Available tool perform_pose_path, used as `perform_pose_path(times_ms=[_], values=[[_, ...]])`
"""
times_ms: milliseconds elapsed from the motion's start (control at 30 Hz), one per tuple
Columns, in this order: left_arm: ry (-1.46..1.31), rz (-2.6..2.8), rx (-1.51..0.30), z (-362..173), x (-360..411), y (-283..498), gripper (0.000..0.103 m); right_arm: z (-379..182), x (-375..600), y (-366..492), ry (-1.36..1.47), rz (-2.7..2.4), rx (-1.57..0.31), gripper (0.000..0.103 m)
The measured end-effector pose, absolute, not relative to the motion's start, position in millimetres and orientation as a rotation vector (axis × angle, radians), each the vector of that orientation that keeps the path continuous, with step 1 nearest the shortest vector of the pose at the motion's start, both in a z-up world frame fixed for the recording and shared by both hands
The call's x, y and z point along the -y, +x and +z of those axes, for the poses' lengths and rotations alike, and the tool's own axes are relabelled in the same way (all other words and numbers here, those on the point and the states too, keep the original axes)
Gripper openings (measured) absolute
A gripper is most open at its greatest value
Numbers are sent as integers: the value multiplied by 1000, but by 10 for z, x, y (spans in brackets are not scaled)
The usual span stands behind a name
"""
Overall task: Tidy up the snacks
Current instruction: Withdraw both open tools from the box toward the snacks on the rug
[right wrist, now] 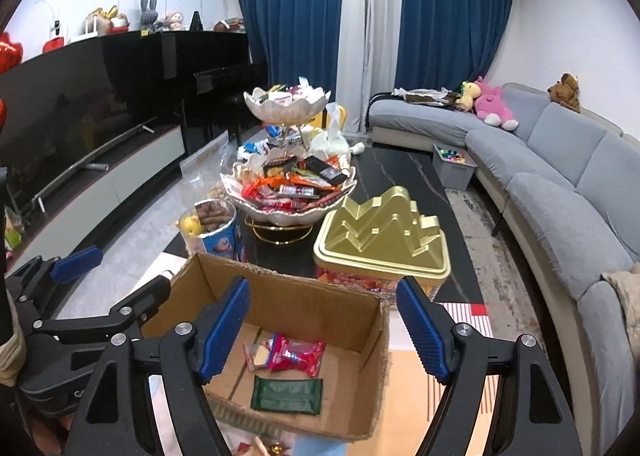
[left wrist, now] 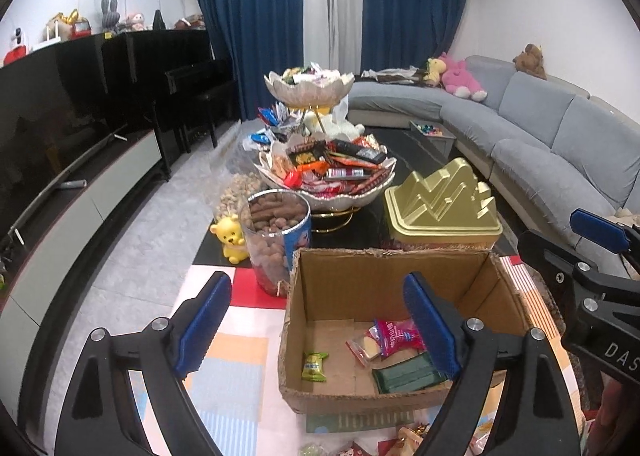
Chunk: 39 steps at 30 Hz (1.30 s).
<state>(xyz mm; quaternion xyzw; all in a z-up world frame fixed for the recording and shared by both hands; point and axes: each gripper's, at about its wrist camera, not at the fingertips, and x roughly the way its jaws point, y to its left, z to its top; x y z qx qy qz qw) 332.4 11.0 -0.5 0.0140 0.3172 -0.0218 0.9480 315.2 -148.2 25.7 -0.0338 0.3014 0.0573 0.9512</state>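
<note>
Left wrist view: cardboard box (left wrist: 394,268) sits just ahead and below both tongs — left gripper (left wrist: 320,330) and right gripper (right wrist: 326,330) gape wide, empty; green bar (right wrist: 287,394) lies crosswise inside, nearest the right gripper — my guess for the next pick

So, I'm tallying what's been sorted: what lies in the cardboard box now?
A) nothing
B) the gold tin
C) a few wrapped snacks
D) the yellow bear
C: the cardboard box holds a green packet, a pink packet and a dark green bar.
</note>
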Motion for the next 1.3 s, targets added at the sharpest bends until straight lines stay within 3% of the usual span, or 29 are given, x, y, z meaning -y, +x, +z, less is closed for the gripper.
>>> perform_pose_path(times_ms=[667,1300], values=[[54,-48,-576,322,12,2654,90,540,1719,2539,-57,83,-549,76],[128,-141,-590,-68,239,2277,90,85,1901,2239,-51,62,-637,76]])
